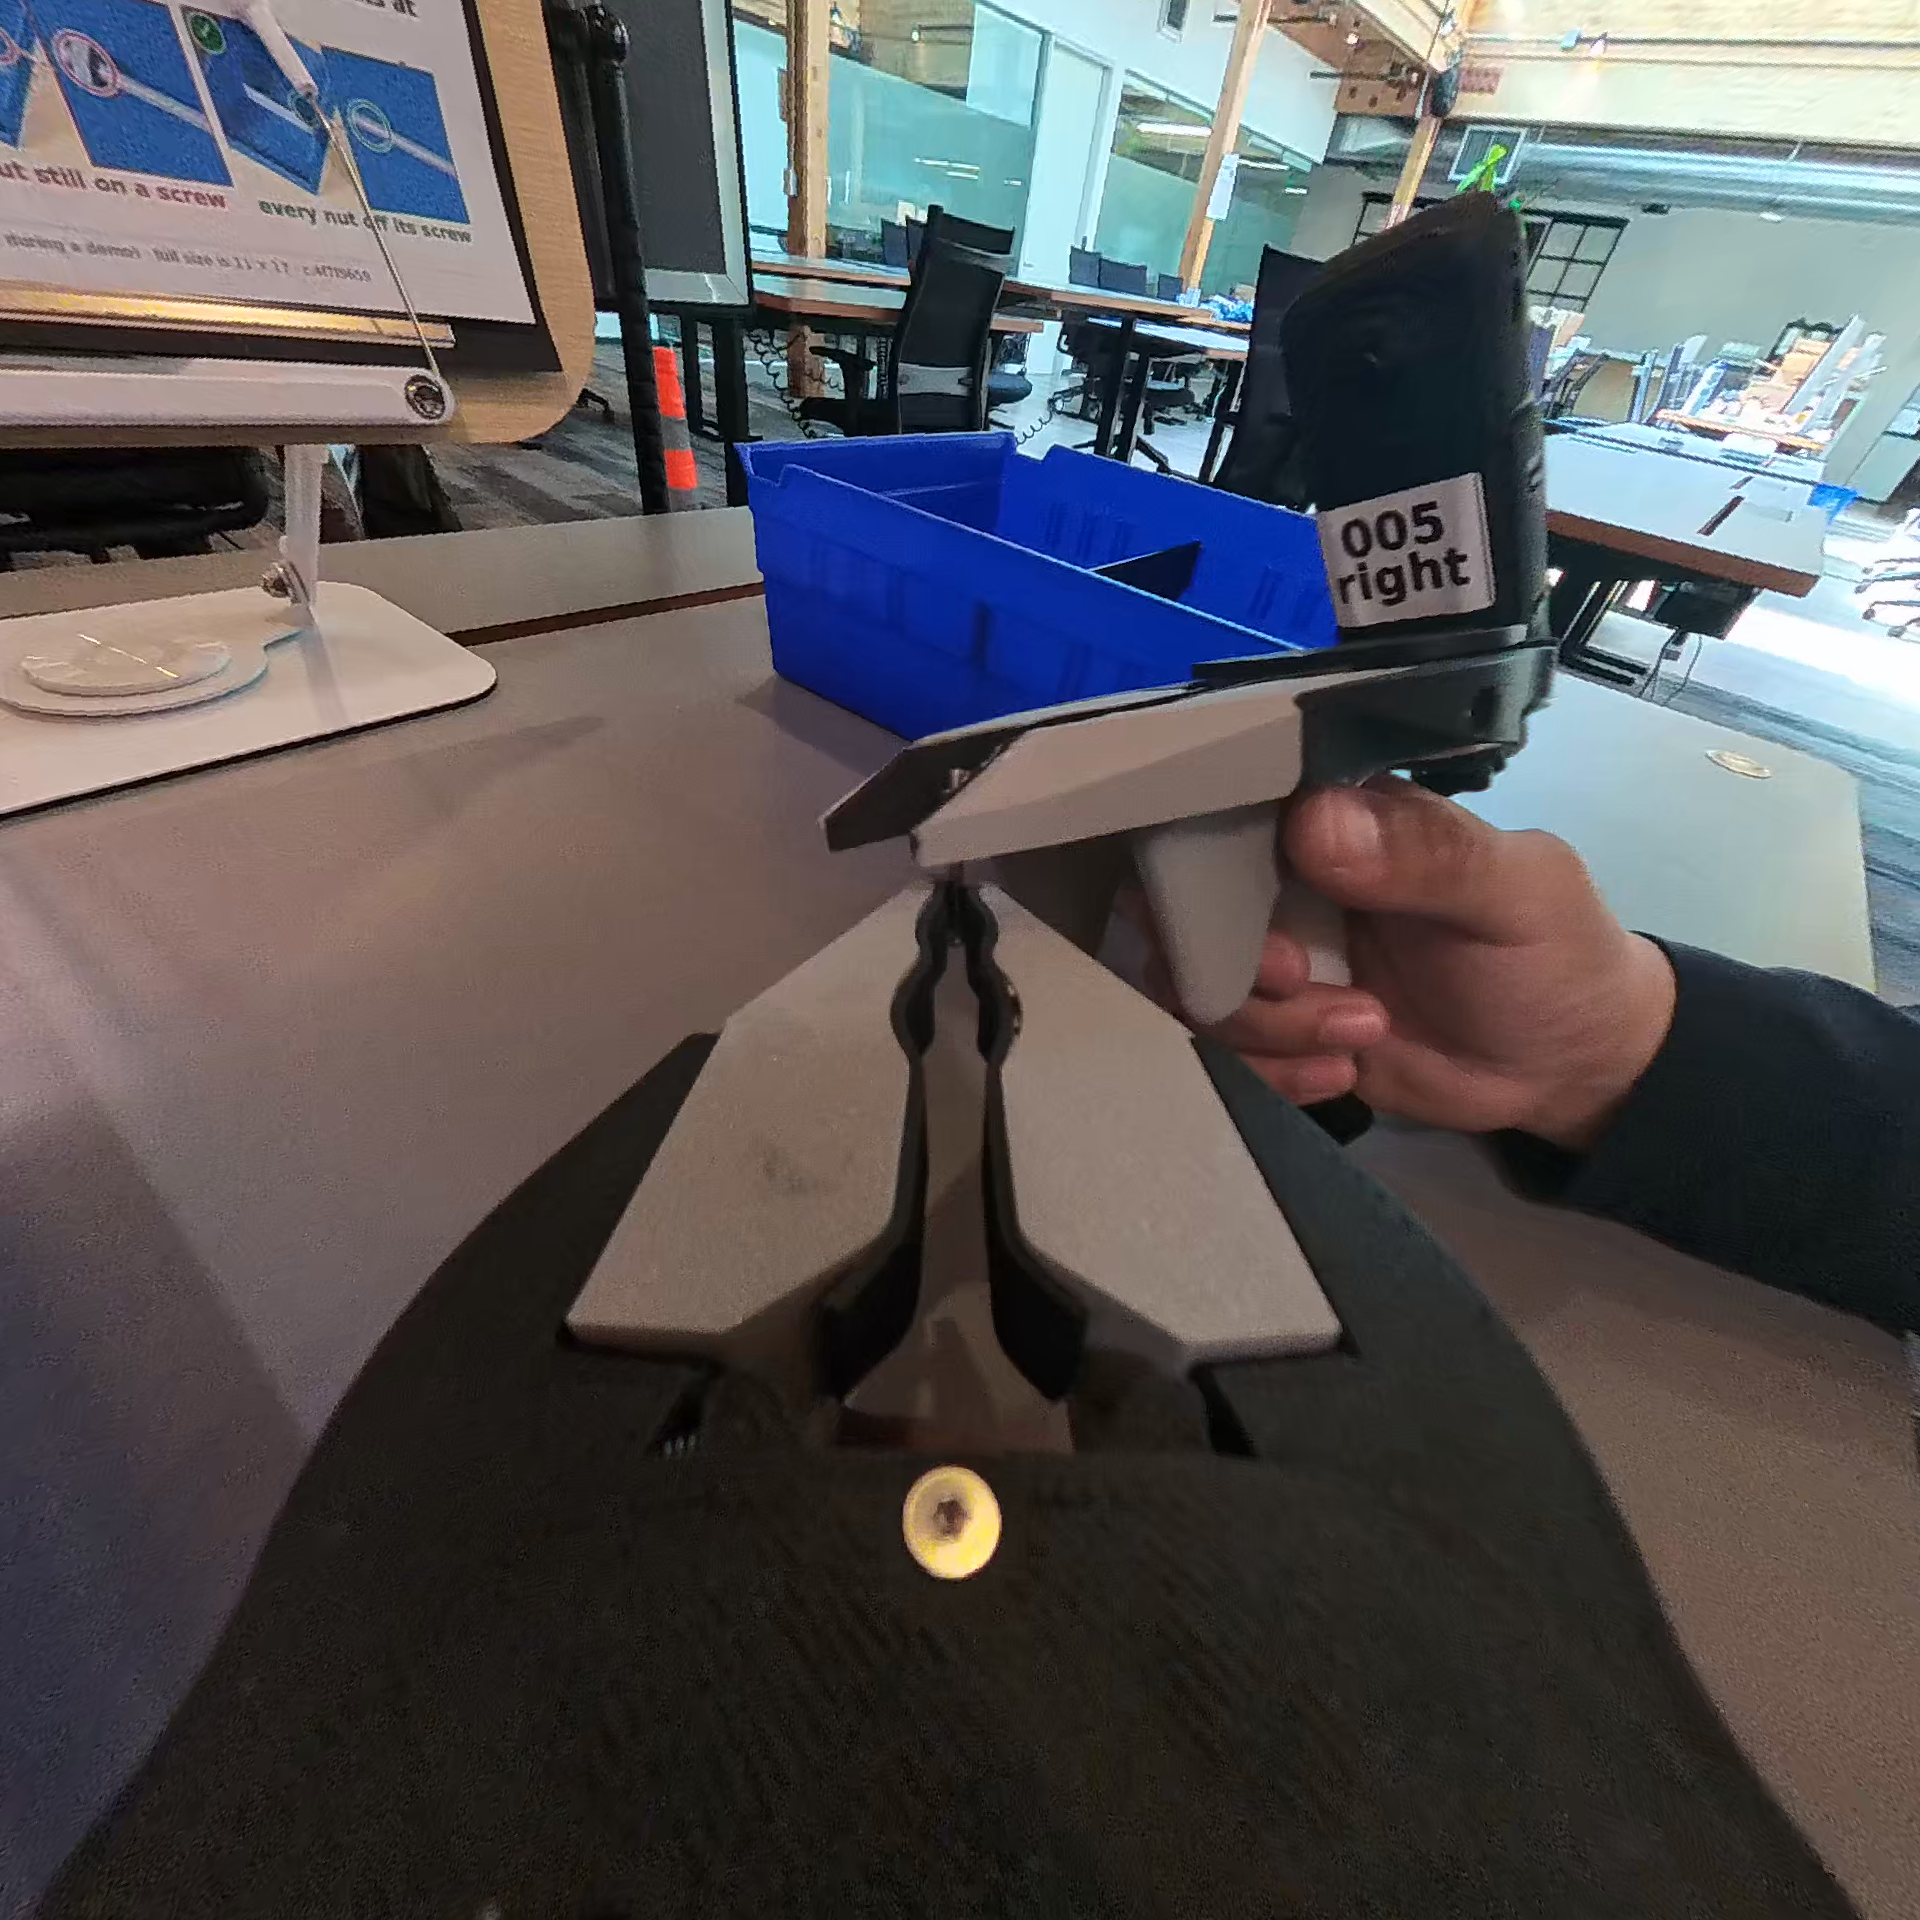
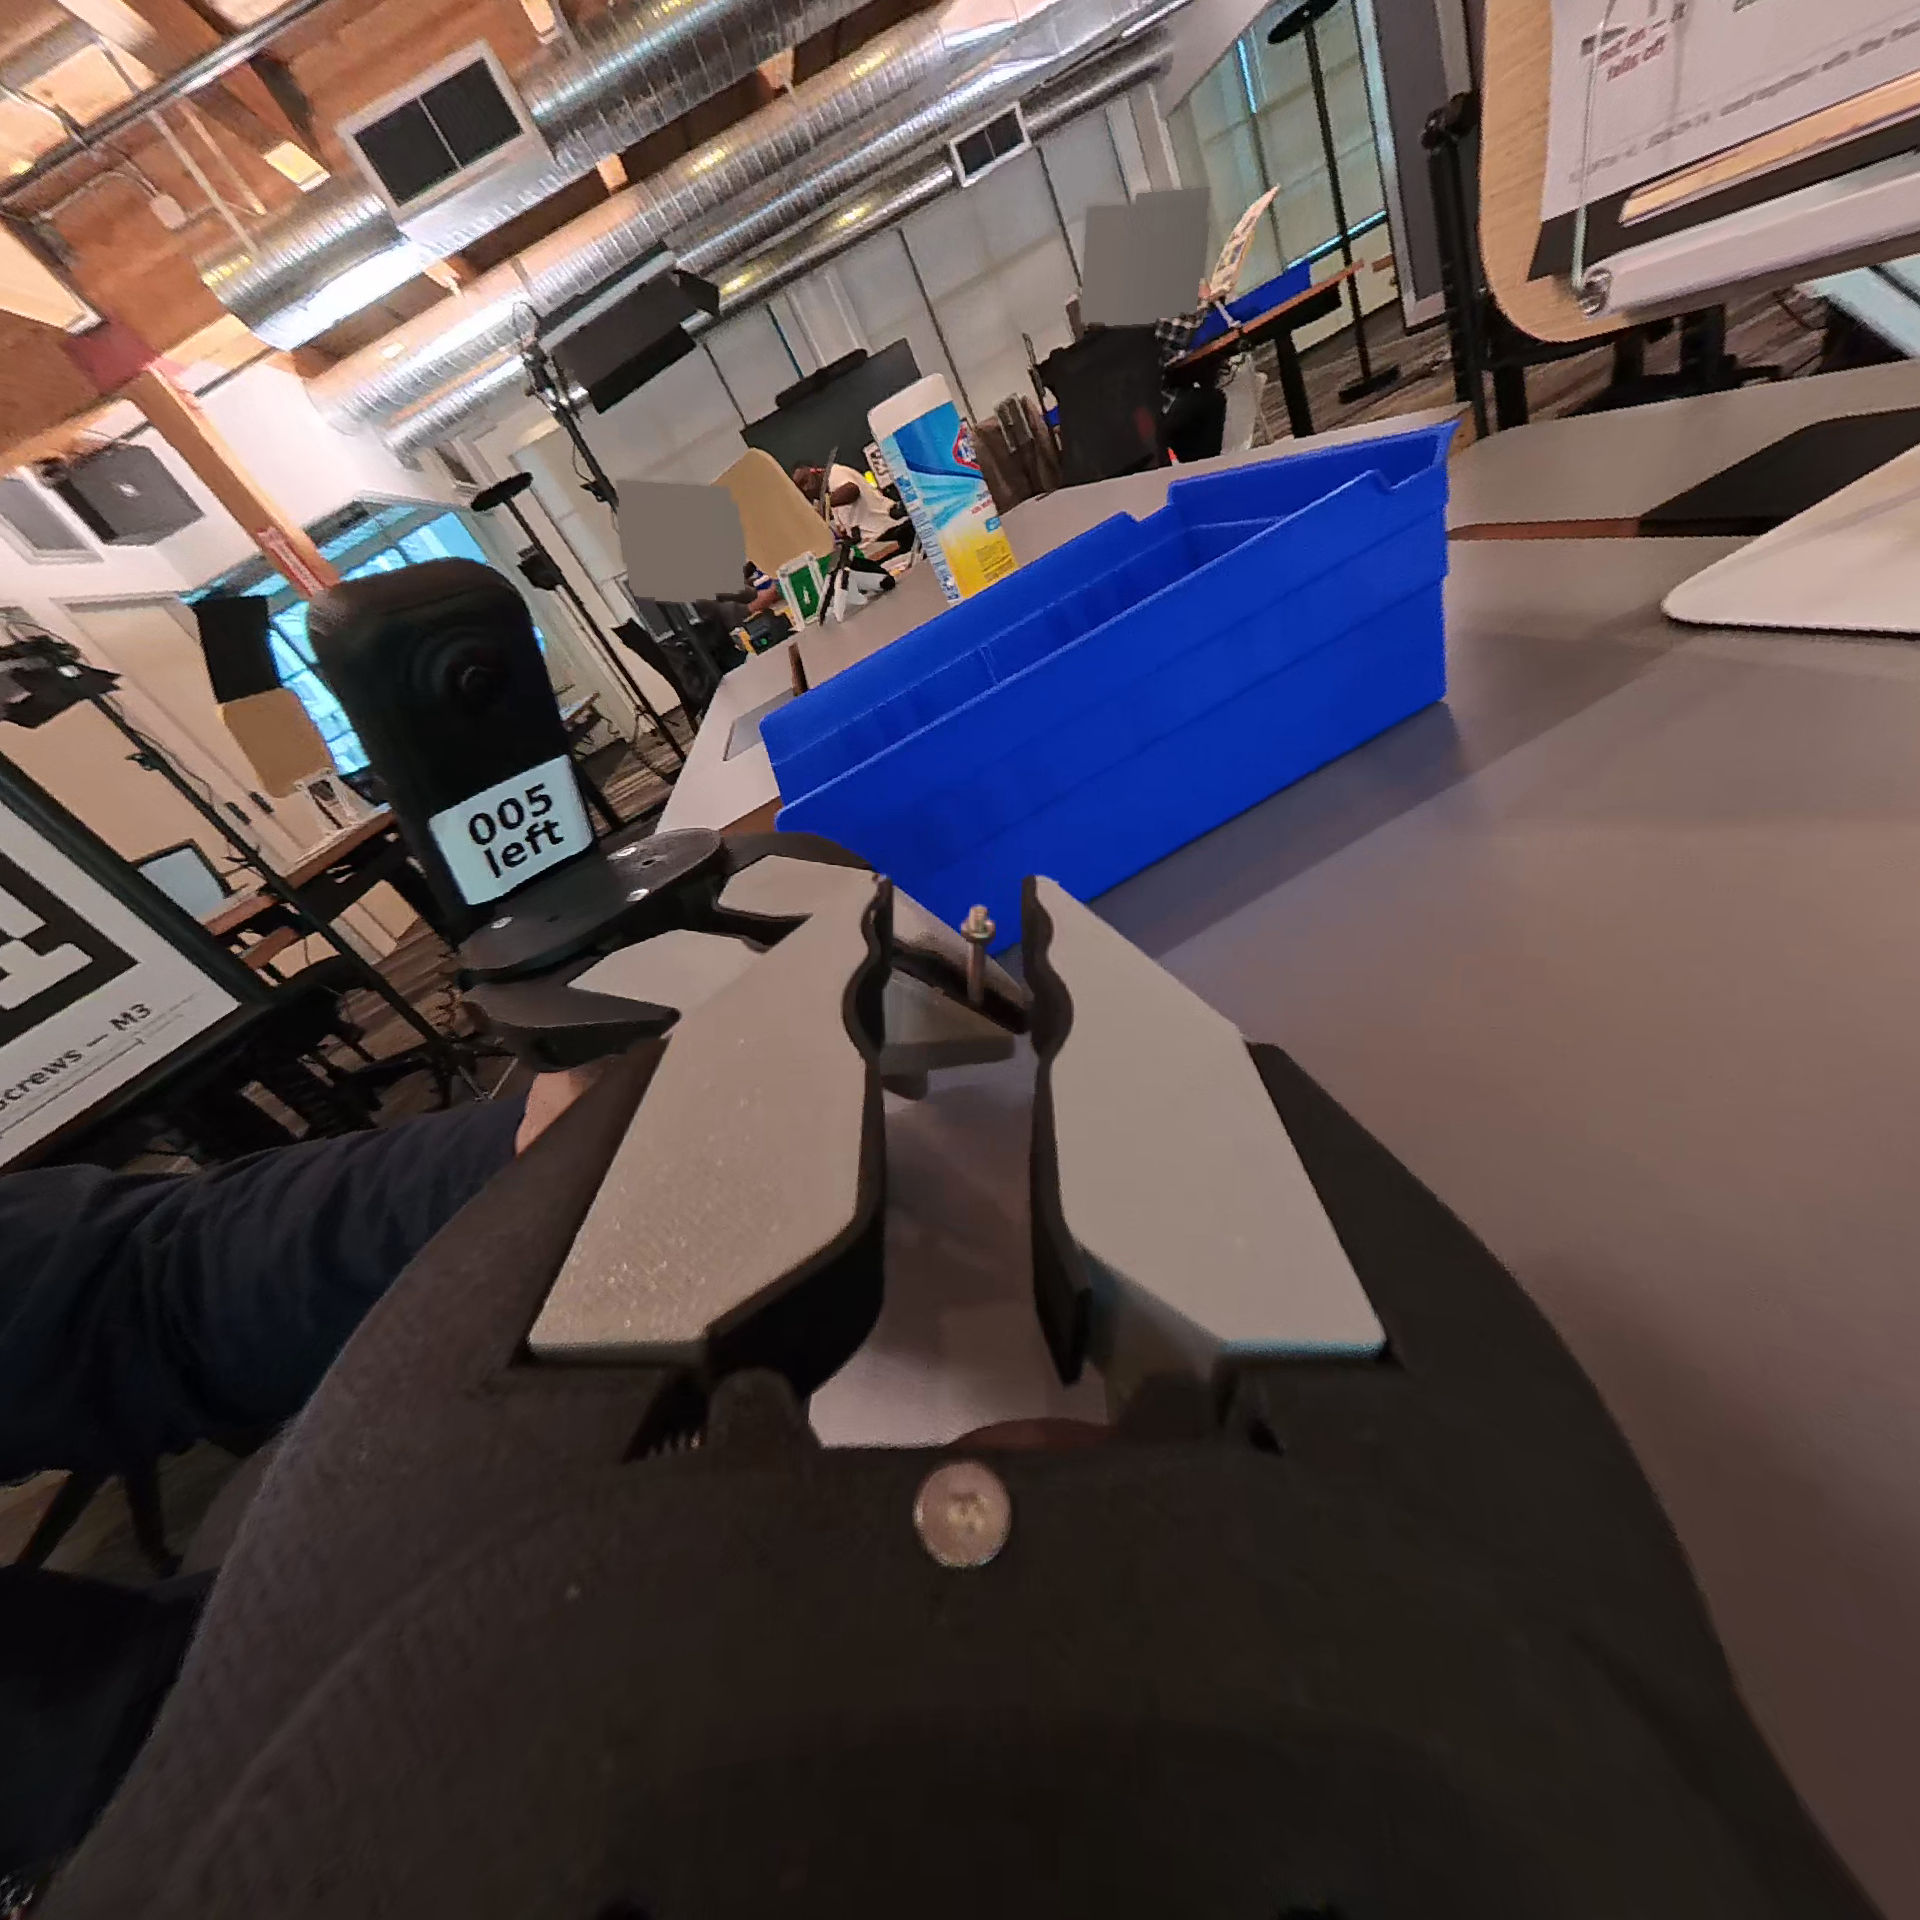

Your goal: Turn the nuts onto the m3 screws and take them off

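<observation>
My left gripper [image 1: 956, 920] is shut, its tips right under the right gripper [image 1: 868, 821], which a hand [image 1: 1455, 956] holds across from the right. In the right wrist view the left gripper [image 2: 971, 992] pinches the lower end of a small upright screw [image 2: 978, 961] with a nut [image 2: 977, 918] near its top. My right gripper [image 2: 958, 899] is open, one jaw on each side of the screw and nut, not touching them. In the left wrist view the right gripper hides the screw and nut.
A blue divided bin [image 1: 935, 623] [image 2: 1143, 727] stands on the grey table [image 1: 416, 935] just behind the grippers. A white stand base [image 1: 260, 675] carrying an instruction sheet [image 1: 208, 156] is at the left. A wipes canister [image 2: 945, 488] stands on a farther table. The grippers are tip to tip, or close to it.
</observation>
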Tool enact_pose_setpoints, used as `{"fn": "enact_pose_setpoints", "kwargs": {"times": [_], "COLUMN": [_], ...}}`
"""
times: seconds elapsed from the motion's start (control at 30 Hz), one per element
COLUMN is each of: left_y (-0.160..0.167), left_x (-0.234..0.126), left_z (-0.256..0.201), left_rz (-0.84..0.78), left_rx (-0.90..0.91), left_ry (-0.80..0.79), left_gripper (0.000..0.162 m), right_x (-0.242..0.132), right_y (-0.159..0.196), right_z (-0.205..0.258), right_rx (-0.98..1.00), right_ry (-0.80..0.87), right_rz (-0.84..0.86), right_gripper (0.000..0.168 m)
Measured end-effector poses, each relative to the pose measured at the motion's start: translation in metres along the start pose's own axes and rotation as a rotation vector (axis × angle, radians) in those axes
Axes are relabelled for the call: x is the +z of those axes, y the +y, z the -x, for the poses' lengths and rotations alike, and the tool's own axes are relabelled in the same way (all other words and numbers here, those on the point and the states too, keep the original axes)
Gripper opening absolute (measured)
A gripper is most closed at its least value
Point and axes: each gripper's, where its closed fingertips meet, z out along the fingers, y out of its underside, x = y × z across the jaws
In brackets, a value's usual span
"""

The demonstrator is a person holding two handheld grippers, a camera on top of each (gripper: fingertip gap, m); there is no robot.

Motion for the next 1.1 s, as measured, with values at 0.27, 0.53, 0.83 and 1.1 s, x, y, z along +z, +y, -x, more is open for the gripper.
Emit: {"fn": "enact_pose_setpoints", "kwargs": {"times": [0.27, 0.53, 0.83, 1.1], "left_y": [-0.003, 0.000, -0.003, -0.004], "left_x": [-0.004, 0.002, -0.003, -0.005], "left_z": [0.015, -0.007, 0.008, 0.014], "left_rz": [-0.025, -0.001, -0.023, -0.028], "left_rx": [-0.047, -0.014, -0.042, -0.048], "left_ry": [-0.053, 0.045, -0.019, -0.047], "left_gripper": [0.000, 0.000, 0.000, 0.000], "right_x": [-0.016, 0.008, -0.010, -0.011], "right_y": [-0.012, 0.007, -0.011, -0.007], "right_z": [-0.011, 0.011, 0.002, 0.001], "right_rx": [0.026, -0.021, -0.018, -0.029], "right_ry": [0.042, -0.038, -0.004, 0.002], "right_rz": [-0.054, 0.025, -0.035, -0.016], "right_gripper": [0.019, 0.022, 0.025, 0.021]}}
